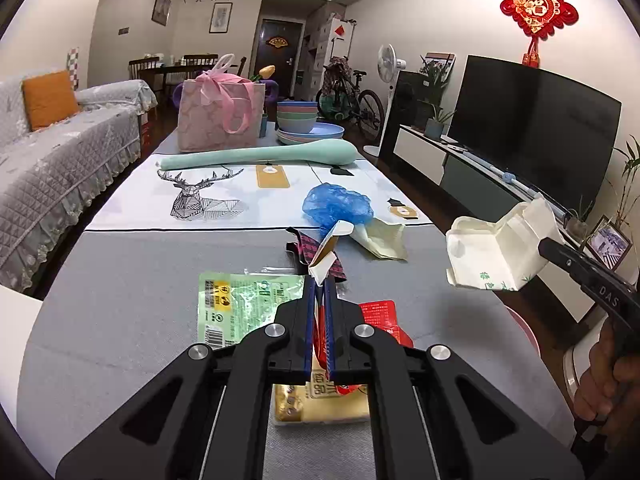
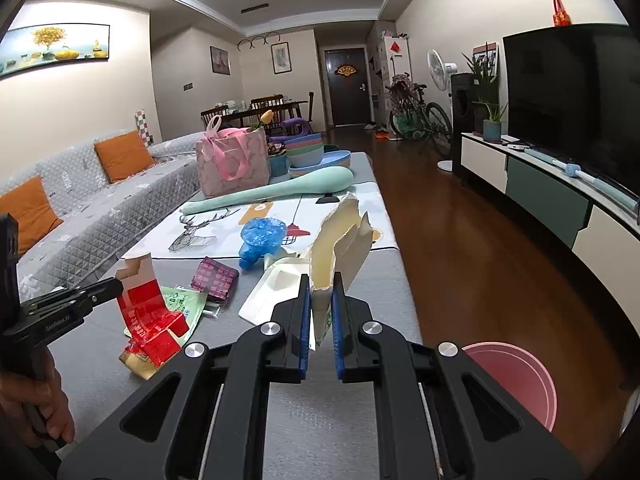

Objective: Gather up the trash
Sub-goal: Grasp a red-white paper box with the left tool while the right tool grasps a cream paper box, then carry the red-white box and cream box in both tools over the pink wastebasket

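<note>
My left gripper (image 1: 319,280) is shut on a torn red and gold carton (image 2: 150,316), which hangs just above the grey table (image 1: 120,280). My right gripper (image 2: 321,282) is shut on a crumpled cream carton (image 2: 340,240), lifted near the table's right edge. Each view shows the other gripper from the side with its carton (image 1: 496,248). On the table lie a green wrapper (image 1: 248,300), a maroon wrapper (image 1: 308,246), a blue plastic bag (image 1: 338,204), a pale yellow paper (image 1: 386,236) and a white tray (image 2: 276,286). A pink bin (image 2: 516,380) stands on the floor at the right.
At the table's far end stand a pink tote bag (image 1: 218,118), stacked bowls and plates (image 1: 298,120) and a long mint object (image 1: 260,156). A grey sofa (image 1: 60,160) runs along the left; a TV unit (image 1: 532,128) lines the right wall across the wooden floor.
</note>
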Demonstrator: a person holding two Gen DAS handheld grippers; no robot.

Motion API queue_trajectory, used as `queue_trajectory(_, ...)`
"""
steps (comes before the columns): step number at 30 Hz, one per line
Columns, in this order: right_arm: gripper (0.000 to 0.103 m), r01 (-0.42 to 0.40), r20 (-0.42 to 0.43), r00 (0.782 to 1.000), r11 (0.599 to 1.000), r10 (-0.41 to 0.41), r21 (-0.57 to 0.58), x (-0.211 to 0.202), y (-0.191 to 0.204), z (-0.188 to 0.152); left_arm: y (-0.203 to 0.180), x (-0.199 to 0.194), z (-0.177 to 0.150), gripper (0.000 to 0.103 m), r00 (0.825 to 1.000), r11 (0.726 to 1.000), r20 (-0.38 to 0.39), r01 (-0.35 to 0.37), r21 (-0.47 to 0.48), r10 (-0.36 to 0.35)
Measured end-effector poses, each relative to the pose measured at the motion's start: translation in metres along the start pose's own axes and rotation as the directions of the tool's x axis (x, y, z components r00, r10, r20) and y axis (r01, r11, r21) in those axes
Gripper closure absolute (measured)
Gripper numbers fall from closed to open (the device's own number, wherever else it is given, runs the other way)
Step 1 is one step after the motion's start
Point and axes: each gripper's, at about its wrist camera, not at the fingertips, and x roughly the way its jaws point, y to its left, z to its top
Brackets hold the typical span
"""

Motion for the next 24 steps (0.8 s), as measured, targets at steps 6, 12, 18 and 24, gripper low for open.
queue_trajectory(6, 0.093, 0.012, 0.008, 1.0, 1.0, -0.011, -0.001, -0.005, -0.005, -0.002, -0.008, -0.005, -0.002, 0.098, 1.0, 1.0, 0.012, 0.008, 0.015, -0.008)
queue_trajectory(12, 0.093, 0.025, 0.015, 1.0, 1.0, -0.025, 0.012, -0.009, -0.012, -0.001, -0.015, -0.006, -0.004, 0.098, 1.0, 1.0, 0.017, 0.013, 0.029, -0.013)
queue_trajectory(18, 0.093, 0.043, 0.022, 0.999, 0.999, -0.044, 0.019, -0.016, -0.019, -0.003, -0.019, -0.003, -0.005, 0.098, 1.0, 0.999, 0.019, 0.017, 0.039, -0.018)
queue_trajectory(24, 0.093, 0.064, 0.025, 0.998, 0.997, -0.065, 0.03, -0.023, -0.03, -0.005, -0.029, -0.001, -0.007, 0.098, 0.999, 0.998, 0.021, 0.023, 0.051, -0.024)
